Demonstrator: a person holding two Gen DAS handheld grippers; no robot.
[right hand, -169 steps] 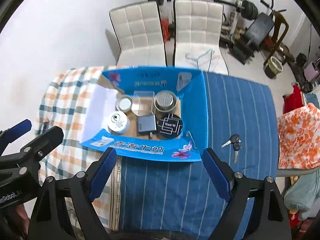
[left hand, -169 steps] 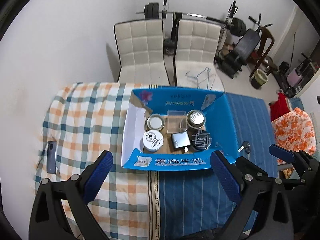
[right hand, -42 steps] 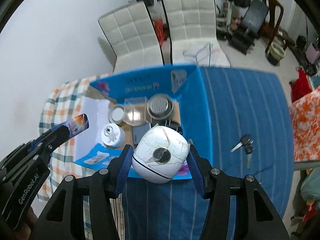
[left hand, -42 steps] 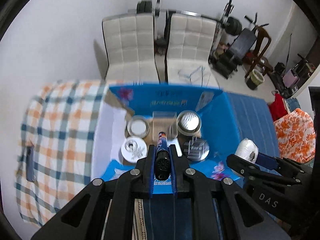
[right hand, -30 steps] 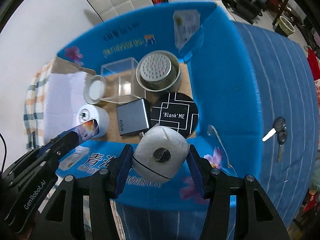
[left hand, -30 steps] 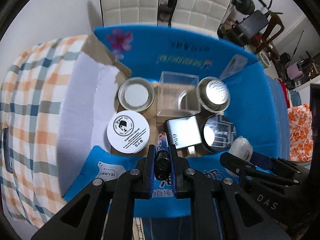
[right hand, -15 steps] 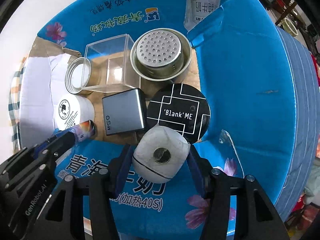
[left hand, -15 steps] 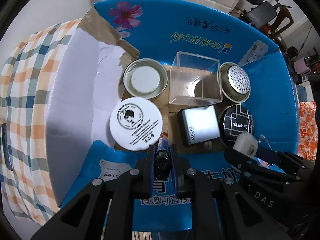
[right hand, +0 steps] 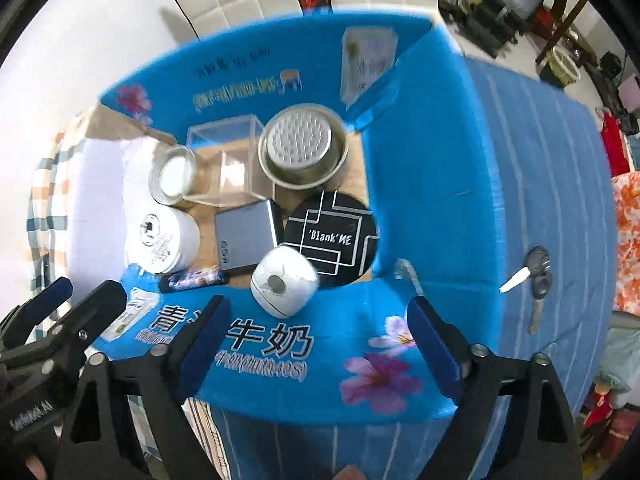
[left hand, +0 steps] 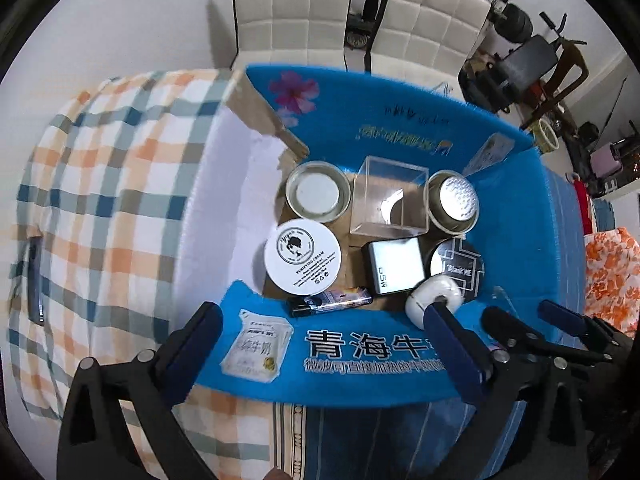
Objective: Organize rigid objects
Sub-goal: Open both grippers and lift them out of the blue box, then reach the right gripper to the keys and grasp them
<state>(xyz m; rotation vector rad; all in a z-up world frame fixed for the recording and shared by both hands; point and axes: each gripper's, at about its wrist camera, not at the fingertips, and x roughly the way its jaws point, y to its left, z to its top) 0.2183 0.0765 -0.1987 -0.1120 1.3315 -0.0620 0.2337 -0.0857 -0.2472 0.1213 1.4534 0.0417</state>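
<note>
A blue cardboard box [left hand: 360,356] [right hand: 460,200] holds several rigid items. A lighter [left hand: 329,301] [right hand: 194,279] lies at the box's front, below a white cream jar [left hand: 303,256] [right hand: 162,238]. A white rounded object [left hand: 434,298] [right hand: 285,282] rests against the front, beside a black 'Blank ME' tin [left hand: 456,268] [right hand: 332,236] and a grey charger [left hand: 394,266] [right hand: 246,234]. My left gripper [left hand: 324,354] is open and empty above the box's front flap. My right gripper [right hand: 316,346] is open and empty, just in front of the white object.
The box also holds a clear cube [left hand: 390,196], a metal strainer cup [right hand: 302,146] and a small glass jar [left hand: 318,191]. Keys [right hand: 534,276] lie on the blue striped cloth to the right. A phone [left hand: 36,280] lies on the checked cloth at left. Two chairs [left hand: 292,4] stand behind.
Both grippers have opened and pulled back. The lighter has left the left gripper and the white object has left the right one; both now lie in the box's front.
</note>
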